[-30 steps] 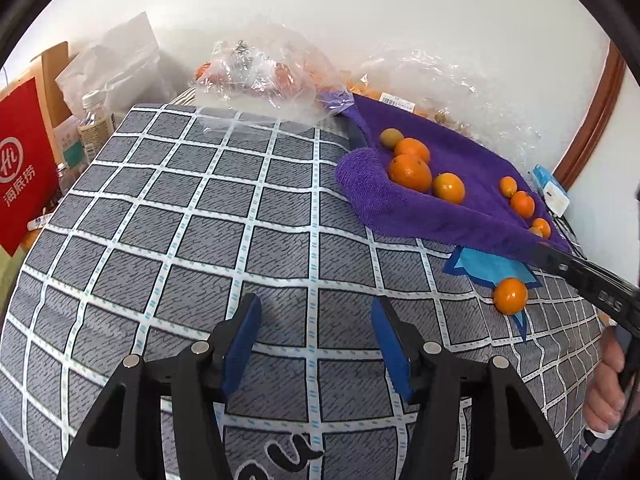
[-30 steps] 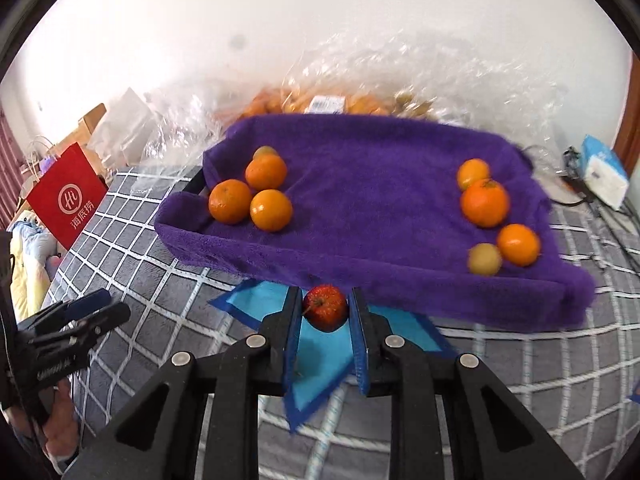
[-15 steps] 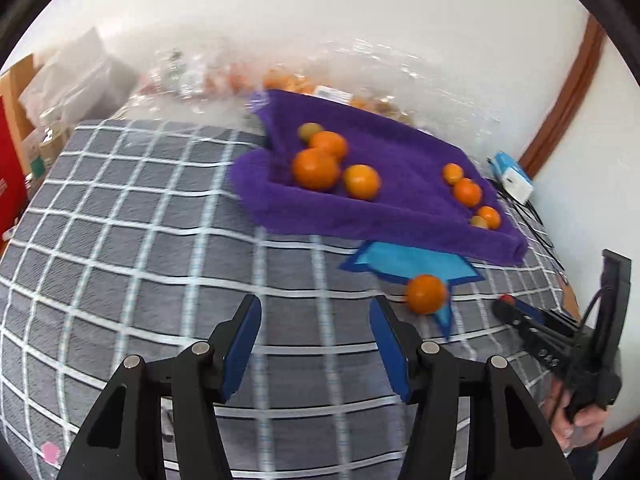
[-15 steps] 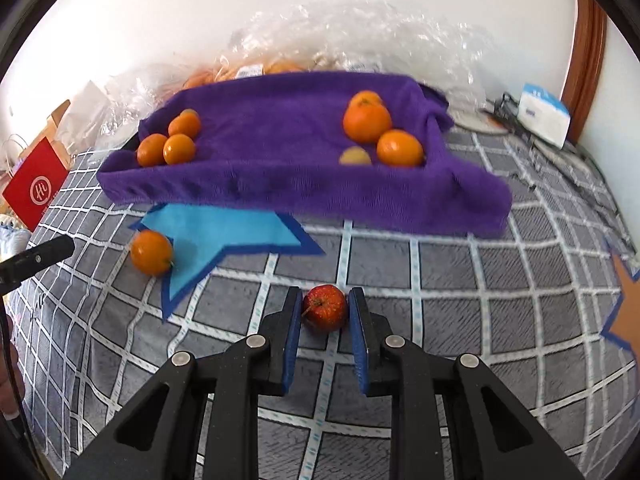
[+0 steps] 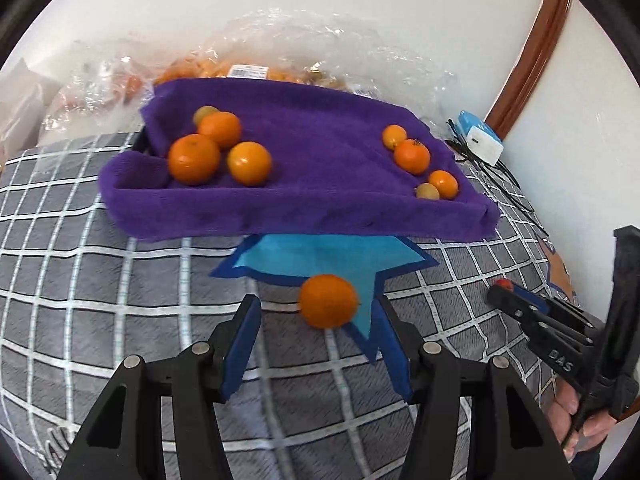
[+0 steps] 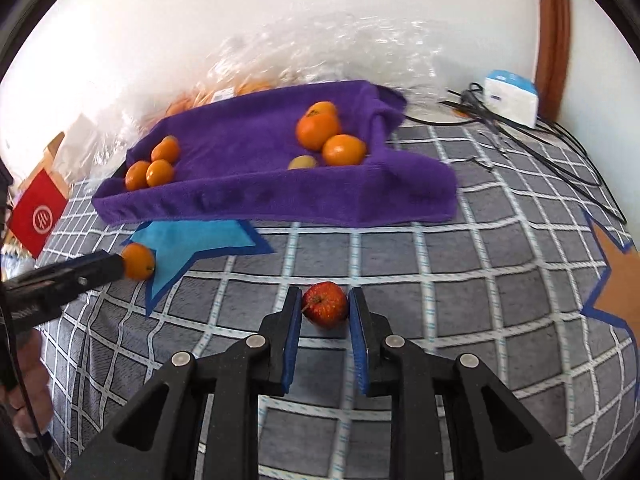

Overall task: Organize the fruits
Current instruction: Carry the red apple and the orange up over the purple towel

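Your purple towel-lined tray (image 5: pixel 320 216) holds two clusters: four fruits at its left end, four at its right. Just in front of the tray, a loose orange (image 5: pixel 328 300) sits on the blue star patch (image 5: pixel 316 256), between your left gripper's (image 5: pixel 318 340) spread jaws. Your right gripper (image 6: pixel 325 320) stands slightly parted around the red apple (image 6: pixel 325 305), farther out from the tray on the checked cover (image 6: pixel 440 300).

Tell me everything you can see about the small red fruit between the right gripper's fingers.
The small red fruit is round, glossy red with faint yellowish speckling and a short brown stem pointing left. It sits low over the grey checked bedcover, between the blue pads of the right gripper. Small gaps show on both sides, so a grip cannot be confirmed.
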Demonstrator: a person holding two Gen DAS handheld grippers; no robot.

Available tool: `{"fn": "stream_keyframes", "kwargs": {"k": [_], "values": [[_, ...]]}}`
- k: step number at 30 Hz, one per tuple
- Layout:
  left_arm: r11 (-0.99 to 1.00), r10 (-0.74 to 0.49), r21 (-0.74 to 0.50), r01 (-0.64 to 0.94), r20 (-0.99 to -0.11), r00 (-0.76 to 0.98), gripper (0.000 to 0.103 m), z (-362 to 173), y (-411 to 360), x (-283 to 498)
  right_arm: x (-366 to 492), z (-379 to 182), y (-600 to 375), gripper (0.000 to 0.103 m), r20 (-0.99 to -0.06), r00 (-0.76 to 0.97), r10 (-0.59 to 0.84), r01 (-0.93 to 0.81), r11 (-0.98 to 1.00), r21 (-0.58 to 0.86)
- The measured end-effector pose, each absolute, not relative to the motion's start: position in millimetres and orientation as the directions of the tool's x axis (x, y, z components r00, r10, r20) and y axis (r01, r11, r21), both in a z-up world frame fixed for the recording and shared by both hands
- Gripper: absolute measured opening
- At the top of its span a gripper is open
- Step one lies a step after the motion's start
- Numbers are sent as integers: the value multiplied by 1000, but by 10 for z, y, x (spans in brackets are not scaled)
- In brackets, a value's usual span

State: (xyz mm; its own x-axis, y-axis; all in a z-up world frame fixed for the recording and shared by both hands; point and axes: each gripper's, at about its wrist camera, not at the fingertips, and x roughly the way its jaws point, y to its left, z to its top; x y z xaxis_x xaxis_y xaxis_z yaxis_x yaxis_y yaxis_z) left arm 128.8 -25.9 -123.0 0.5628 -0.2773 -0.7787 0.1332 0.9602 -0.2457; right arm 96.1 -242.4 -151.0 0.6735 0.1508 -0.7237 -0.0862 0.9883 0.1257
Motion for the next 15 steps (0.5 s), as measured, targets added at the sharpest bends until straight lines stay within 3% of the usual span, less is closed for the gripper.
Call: {"fn": "stream_keyframes", "kwargs": {"k": [4, 8, 15], "values": [[963, -270, -236, 133, -796, 542, 54, -1300, -366, 1372, 924, -1472, -2500, 23, -718, 682, 141, -71, 989, 126], [971, -239, -197, 135, -806, 541, 34, -1342, -424, 1399, 912, -1457, -2499, 23, -713, 684, 151, -74, 988, 138], [969, -245, -216, 117, -798, 550, 32, -1277, -314, 1341, 890, -1466, -2388, 23, -717, 678, 163, -92, 986, 137]]}}
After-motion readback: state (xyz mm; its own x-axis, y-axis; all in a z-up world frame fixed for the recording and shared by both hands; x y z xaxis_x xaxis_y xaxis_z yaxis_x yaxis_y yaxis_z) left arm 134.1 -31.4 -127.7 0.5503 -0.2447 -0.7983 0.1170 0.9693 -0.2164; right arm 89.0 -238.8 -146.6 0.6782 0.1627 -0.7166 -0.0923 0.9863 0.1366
